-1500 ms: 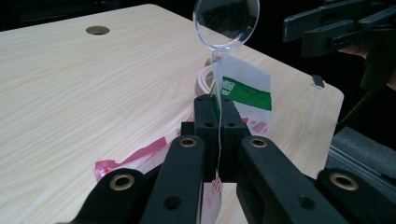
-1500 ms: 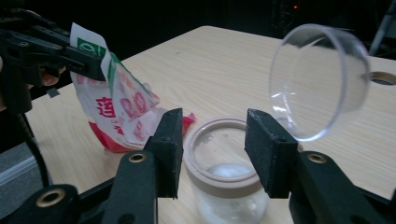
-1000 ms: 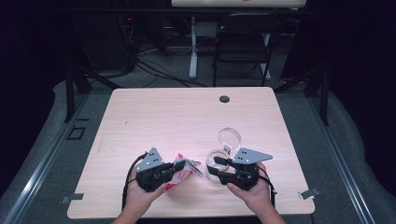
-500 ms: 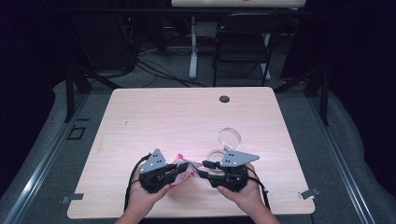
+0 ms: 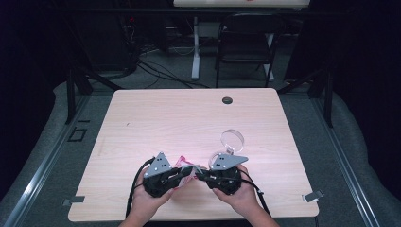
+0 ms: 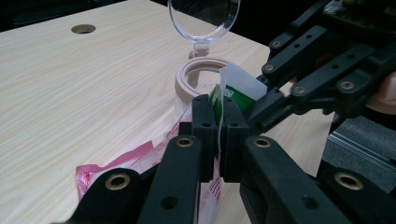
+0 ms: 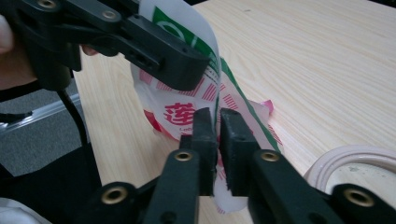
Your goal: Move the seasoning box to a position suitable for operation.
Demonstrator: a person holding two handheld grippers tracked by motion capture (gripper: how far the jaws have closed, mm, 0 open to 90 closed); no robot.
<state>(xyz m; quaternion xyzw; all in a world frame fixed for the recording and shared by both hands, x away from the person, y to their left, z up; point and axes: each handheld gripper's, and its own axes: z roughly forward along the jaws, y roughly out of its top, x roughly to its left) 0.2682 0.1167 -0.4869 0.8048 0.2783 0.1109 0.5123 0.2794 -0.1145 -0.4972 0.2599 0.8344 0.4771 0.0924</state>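
A red, white and green plastic packet (image 5: 182,163) is held up just above the table's front edge between both grippers. My left gripper (image 5: 186,173) is shut on its edge; in the left gripper view the black pads (image 6: 204,135) pinch the film (image 6: 236,88). My right gripper (image 5: 198,171) has just been closing and is now shut on the same packet (image 7: 187,112), close beside the left gripper (image 7: 187,70). In the right gripper view its pads (image 7: 233,140) squeeze the film. Behind them stands a clear jar with a pink rim (image 6: 196,79) and its clear lid (image 6: 204,18) hinged open.
The jar (image 5: 222,153) stands on the light wooden table (image 5: 179,118) right of centre, its lid (image 5: 233,139) upright. A round cable hole (image 5: 227,100) sits near the far edge. A dark chair (image 5: 246,38) and cables lie beyond the table.
My right gripper has moved left from beside the jar to the packet and its jaws have closed on it. The left gripper has kept its grip in place.
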